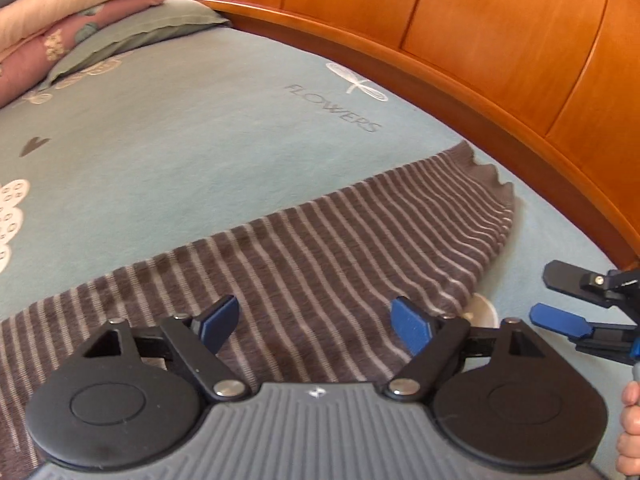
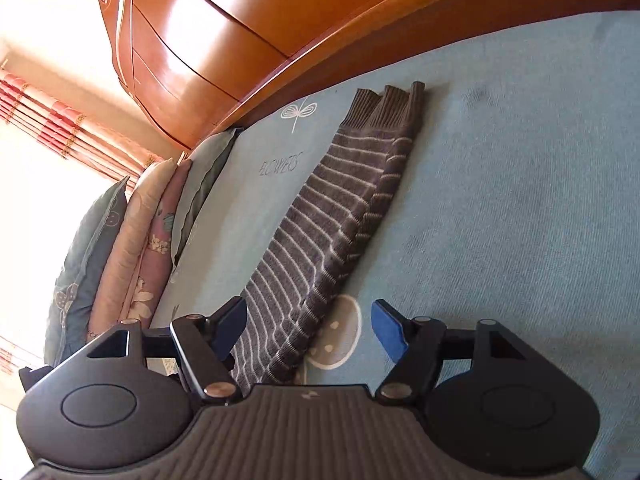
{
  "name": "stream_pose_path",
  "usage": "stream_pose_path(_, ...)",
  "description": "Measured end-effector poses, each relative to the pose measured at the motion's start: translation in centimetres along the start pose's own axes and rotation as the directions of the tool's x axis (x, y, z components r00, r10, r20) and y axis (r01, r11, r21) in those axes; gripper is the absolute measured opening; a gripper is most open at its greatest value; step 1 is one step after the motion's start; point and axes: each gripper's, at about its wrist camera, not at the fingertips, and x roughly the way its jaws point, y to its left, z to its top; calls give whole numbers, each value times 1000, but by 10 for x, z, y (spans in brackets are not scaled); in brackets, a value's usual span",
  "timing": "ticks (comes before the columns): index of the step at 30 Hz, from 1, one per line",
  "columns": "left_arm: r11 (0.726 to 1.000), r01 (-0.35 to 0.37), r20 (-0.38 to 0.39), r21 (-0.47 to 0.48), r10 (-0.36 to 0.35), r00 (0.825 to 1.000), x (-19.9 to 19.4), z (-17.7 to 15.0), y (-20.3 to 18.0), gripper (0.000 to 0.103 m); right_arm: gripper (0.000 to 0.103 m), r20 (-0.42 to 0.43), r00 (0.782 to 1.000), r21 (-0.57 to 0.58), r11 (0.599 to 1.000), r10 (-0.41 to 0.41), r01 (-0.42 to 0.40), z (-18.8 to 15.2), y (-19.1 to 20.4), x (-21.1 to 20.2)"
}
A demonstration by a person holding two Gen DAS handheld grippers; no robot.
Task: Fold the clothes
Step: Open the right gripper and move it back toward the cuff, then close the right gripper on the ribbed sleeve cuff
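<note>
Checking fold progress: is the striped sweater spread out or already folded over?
Folded over at least once: the striped sweater lies as a narrow strip on the bed sheet, with one layer doubled over another along its edge.

My left gripper (image 1: 316, 322) has blue pads on black fingers (image 1: 218, 322), silver rivets at the linkage pivots behind them, two round black discs and a ribbed grey body between. My right gripper (image 2: 310, 326) is built alike.
</note>
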Motion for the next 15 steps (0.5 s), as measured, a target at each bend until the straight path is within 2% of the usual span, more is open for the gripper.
stream_pose_path(2, 999, 34, -17, 17, -33, 999, 13, 4, -13, 79, 68, 19, 1000, -29, 999, -21, 22, 14, -7, 3)
stream_pose_path(5, 997, 73, -49, 31, -71, 996, 32, 7, -26, 76, 67, 6, 1000, -33, 999, -26, 26, 37, -19, 12)
stream_pose_path(10, 997, 72, -45, 38, -70, 997, 49, 14, -30, 77, 67, -66, 997, -20, 999, 30, -31, 55, -28, 33)
stream_pose_path(15, 994, 85, -67, 73, -80, 995, 54, 20, -32, 82, 67, -76, 997, -104, 994, -31, 23, 65, -19, 55)
